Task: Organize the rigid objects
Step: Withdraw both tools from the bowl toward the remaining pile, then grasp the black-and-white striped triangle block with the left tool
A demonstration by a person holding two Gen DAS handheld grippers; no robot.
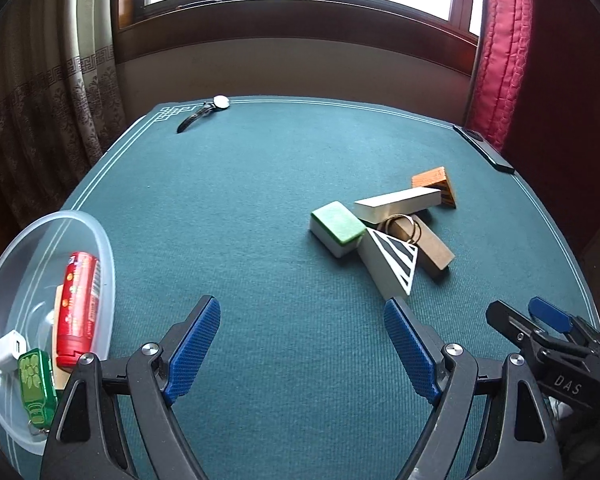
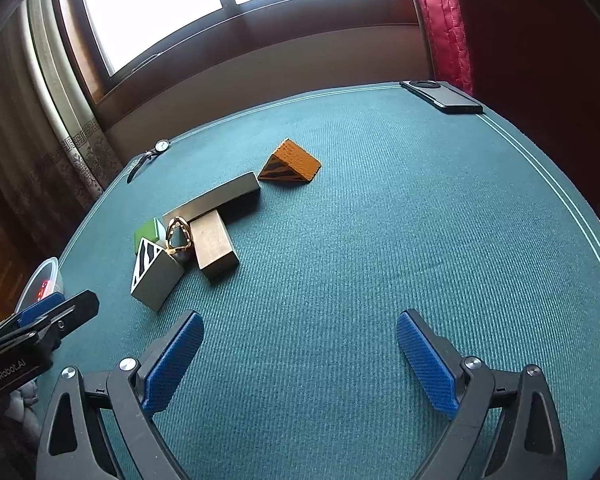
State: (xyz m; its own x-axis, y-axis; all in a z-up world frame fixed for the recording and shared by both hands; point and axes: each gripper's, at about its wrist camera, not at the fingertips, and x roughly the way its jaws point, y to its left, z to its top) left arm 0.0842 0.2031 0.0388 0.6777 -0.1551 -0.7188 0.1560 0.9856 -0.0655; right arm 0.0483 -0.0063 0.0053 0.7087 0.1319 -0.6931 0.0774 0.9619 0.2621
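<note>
Both the left gripper (image 1: pixel 302 344) and the right gripper (image 2: pixel 300 360) hover low over the green table (image 1: pixel 240 220) with their jaws spread wide and nothing between them. A huddle of blocks lies ahead: a green-topped block (image 1: pixel 337 229), a striped white wedge (image 1: pixel 392 262), a tan block (image 1: pixel 434 249), a long white bar (image 1: pixel 396 203), a gold ring (image 1: pixel 403 229) and an orange wedge (image 1: pixel 436 185). At the left edge sits a clear bowl (image 1: pixel 28 240) holding a red tube (image 1: pixel 78 312).

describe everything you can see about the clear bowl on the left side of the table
The clear bowl is a shallow, round, see-through dish, plastic by its look, sitting upright on the green table cloth at the near left edge. It holds a red cylinder lying on its side, a small white block, a green tag and a pale wooden piece, mostly hidden. The open left gripper is beside it, apparently not touching it.
</note>
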